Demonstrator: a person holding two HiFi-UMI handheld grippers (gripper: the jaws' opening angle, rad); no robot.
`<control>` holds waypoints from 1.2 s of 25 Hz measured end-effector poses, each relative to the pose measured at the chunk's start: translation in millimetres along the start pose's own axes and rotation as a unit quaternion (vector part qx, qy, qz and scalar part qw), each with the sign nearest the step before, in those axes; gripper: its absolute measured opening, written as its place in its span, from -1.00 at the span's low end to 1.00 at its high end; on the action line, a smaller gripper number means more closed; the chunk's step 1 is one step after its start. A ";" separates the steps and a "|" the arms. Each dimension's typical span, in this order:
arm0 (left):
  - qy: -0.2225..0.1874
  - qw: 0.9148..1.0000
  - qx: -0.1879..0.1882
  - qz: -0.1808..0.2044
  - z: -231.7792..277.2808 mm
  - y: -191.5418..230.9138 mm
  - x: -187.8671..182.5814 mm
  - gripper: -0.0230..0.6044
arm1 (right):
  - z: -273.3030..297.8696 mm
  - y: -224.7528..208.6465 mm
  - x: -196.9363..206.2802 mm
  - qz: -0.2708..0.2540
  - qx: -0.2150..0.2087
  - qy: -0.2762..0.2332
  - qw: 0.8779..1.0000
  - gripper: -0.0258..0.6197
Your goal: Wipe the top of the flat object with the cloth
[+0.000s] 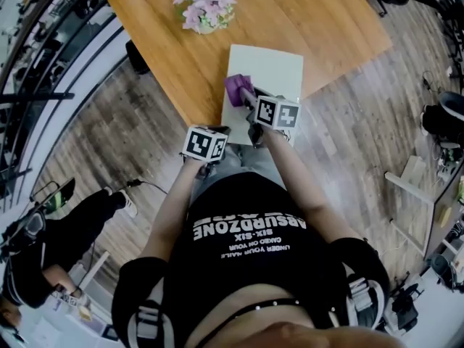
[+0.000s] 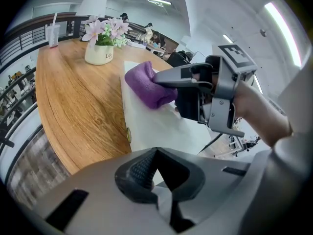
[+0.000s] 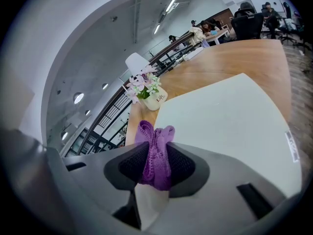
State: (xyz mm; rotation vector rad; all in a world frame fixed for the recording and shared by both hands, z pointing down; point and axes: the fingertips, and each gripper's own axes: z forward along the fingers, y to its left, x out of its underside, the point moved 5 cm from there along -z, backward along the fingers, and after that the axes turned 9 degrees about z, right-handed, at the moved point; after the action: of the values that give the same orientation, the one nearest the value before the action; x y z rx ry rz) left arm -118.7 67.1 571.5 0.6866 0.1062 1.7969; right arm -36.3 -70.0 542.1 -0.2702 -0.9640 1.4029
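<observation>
A white flat board lies on the wooden table, its near end reaching the table's front edge. A bunched purple cloth rests on the board's near left part. My right gripper is shut on the cloth, which pokes out between its pads above the board. The left gripper view shows that gripper from the side, pressing the cloth onto the board. My left gripper is shut on nothing and hovers just off the table's front edge, its marker cube below the board's near left corner.
A pot of pink and white flowers stands on the table behind the board. A cup with a straw stands at the far left of the table. A person in black sits on the wood floor to my left.
</observation>
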 end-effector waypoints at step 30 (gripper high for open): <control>0.011 0.998 -0.047 -0.028 4.8 -5.9 -1.8 -0.87 | -74.1 -88.3 -29.6 0.030 0.025 -0.026 0.999 -0.53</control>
State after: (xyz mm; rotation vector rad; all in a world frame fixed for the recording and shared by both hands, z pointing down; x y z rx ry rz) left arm -111.0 66.2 572.4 0.5928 0.0548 1.7446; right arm 81.3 -87.8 544.8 -0.2271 -0.9684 1.4939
